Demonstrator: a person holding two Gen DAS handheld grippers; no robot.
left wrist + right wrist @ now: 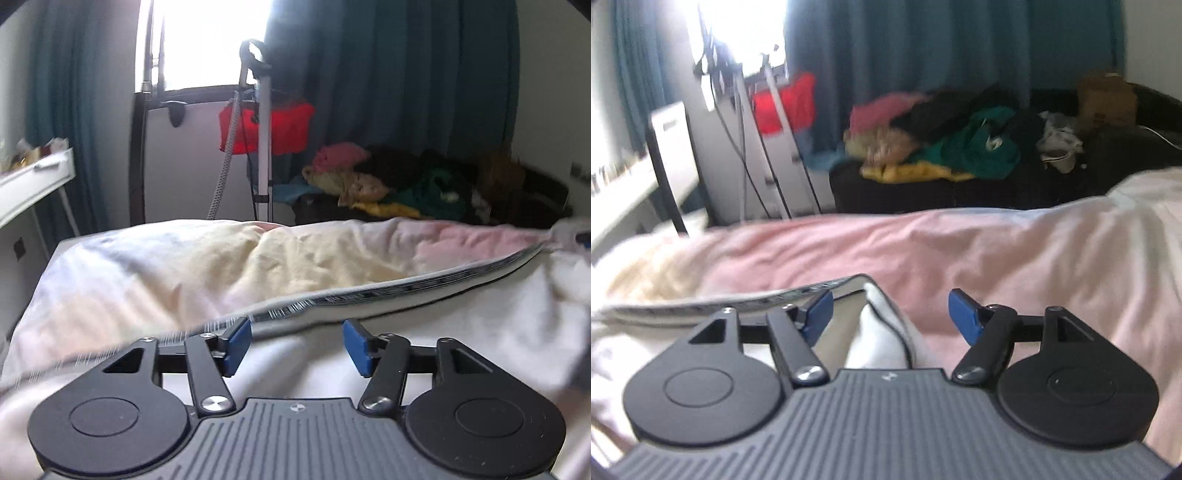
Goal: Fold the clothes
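A white garment with a grey striped hem lies spread on a bed covered by a pastel pink and yellow sheet. My left gripper hovers over the white cloth, open, with the hem just beyond its blue pads. In the right wrist view a folded corner of the white garment sits between the fingers of my right gripper. That gripper is open and its pads stand apart from the cloth. The striped hem runs off to the left over the pink sheet.
Behind the bed a dark sofa carries a pile of mixed clothes and a cardboard box. A steamer stand with a red cloth stands by the window. A white table is at the left.
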